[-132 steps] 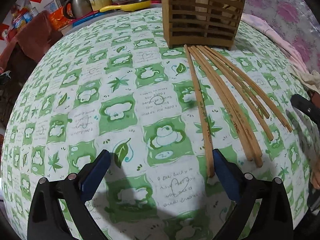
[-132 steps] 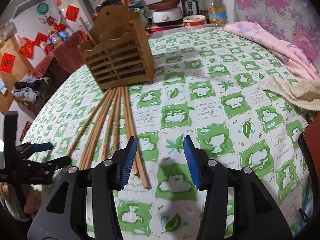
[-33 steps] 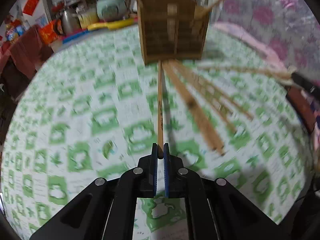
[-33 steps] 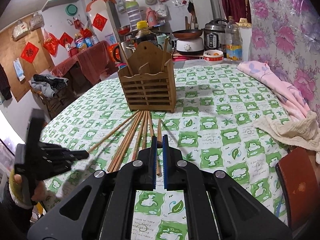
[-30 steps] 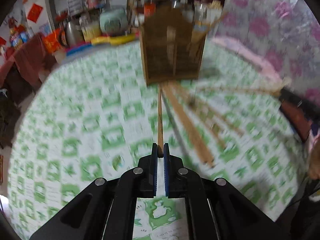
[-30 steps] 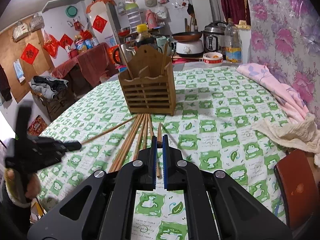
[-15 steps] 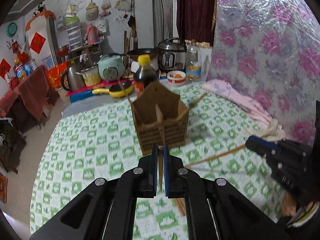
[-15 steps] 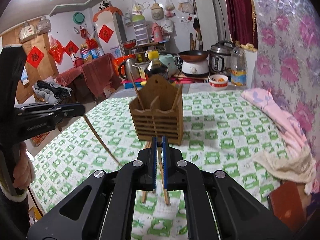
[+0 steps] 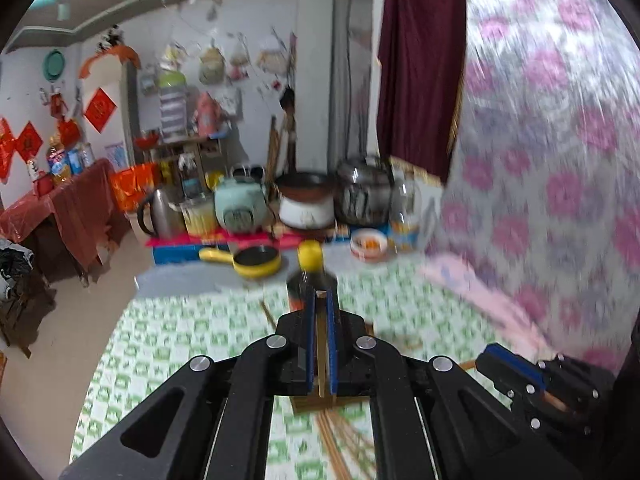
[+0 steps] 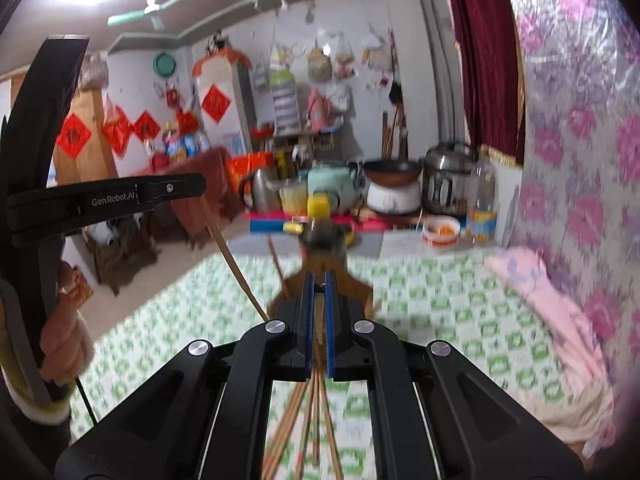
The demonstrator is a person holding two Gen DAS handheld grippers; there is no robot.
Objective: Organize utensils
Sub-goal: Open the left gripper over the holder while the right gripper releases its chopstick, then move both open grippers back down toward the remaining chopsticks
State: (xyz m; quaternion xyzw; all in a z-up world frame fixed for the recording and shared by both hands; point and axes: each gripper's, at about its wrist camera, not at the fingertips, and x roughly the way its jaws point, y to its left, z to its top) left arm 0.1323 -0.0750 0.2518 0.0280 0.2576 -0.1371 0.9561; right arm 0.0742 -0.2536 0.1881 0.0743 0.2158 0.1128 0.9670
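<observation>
Now I've lifted both grippers, left gripper (image 9: 319, 340) and right gripper (image 10: 317, 320), each clenched on one chopstick (image 10: 236, 270), off the table toward the holder (image 10: 352, 284) for dropping in.

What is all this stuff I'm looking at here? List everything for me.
chopstick holder: one, brown wood, on the table behind the right gripper
loose chopsticks: several, count unclear, light wood, on the tablecloth before the holder
held chopsticks: two, light wood, one in the left gripper, one in the right
tablecloth: one, green and white check
sauce bottle: one, dark with yellow cap, behind the holder
pink cloth: one, table's right edge
yellow pan: one, far counter
rice cooker: one, mint green, counter
left gripper: black, blue pads, shut on a chopstick
right gripper: same, shut on a chopstick
hand: one, gripping the left gripper's handle
</observation>
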